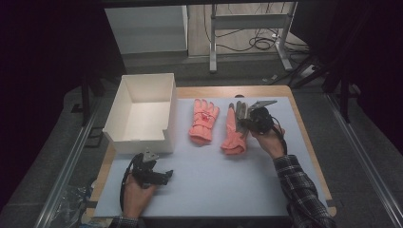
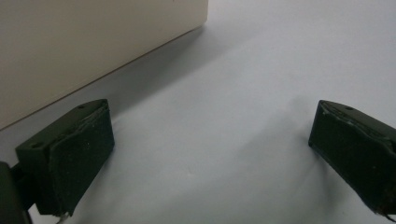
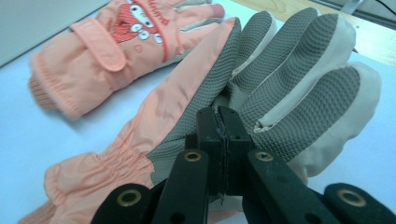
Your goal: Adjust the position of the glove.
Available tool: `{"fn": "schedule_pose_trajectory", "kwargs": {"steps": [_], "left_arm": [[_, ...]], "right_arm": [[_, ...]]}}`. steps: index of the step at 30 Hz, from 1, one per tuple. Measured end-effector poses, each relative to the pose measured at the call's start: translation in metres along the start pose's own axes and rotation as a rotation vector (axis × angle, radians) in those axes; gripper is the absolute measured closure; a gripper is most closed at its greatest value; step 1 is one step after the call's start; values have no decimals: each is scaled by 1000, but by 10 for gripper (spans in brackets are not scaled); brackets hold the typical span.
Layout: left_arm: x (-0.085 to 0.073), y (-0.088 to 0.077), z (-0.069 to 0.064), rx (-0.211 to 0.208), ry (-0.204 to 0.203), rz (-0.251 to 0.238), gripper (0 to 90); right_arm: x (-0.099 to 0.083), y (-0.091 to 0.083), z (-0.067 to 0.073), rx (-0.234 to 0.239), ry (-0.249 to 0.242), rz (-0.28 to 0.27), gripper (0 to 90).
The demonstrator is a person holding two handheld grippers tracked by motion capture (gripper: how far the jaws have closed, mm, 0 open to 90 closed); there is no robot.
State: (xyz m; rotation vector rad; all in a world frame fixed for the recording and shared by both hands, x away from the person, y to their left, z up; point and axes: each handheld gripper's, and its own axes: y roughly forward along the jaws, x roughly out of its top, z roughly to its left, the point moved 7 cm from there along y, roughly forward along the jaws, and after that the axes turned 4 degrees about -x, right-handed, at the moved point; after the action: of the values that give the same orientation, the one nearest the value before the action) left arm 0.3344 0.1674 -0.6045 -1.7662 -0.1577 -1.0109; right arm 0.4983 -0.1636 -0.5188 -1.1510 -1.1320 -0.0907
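A: What lies on the counter (image 1: 214, 185)?
B: An open white box (image 1: 141, 114) at the left, then two pink gloves: one back-up (image 1: 203, 121), one palm-up (image 1: 235, 128) beside it.
A: And the grippers?
B: The right gripper (image 3: 219, 122) sits over the palm-up glove, fingers pressed together. The left gripper (image 2: 205, 154) hovers near the box, fingers spread.

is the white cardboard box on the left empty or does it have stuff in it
Empty. In the high view the white cardboard box stands open-topped with its bare floor and inner walls visible; both orange gloves lie outside on the mat.
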Motion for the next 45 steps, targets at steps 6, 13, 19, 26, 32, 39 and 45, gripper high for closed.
{"fn": "schedule_pose_trajectory", "kwargs": {"steps": [6, 13, 19, 26, 32, 39, 45], "left_arm": [[0, 0, 0, 0, 0, 1, 2], [0, 0, 0, 0, 1, 1, 2], [0, 0, 0, 0, 0, 1, 2], [0, 0, 0, 1, 0, 2, 2], [0, 0, 0, 1, 1, 2, 2], [0, 0, 0, 1, 1, 2, 2], [0, 0, 0, 1, 1, 2, 2]], "right_arm": [[-2, -14, 13, 48, -16, -14, 887], [-1, -32, 31, 119, -9, -37, 887], [-6, -45, 52, 179, -23, -39, 887], [-24, -55, 77, 259, -17, -22, 887], [-41, -55, 93, 285, -20, -8, 887], [-60, -40, 95, 265, -18, 27, 884], [-70, -36, 91, 242, -11, 43, 839]]}}
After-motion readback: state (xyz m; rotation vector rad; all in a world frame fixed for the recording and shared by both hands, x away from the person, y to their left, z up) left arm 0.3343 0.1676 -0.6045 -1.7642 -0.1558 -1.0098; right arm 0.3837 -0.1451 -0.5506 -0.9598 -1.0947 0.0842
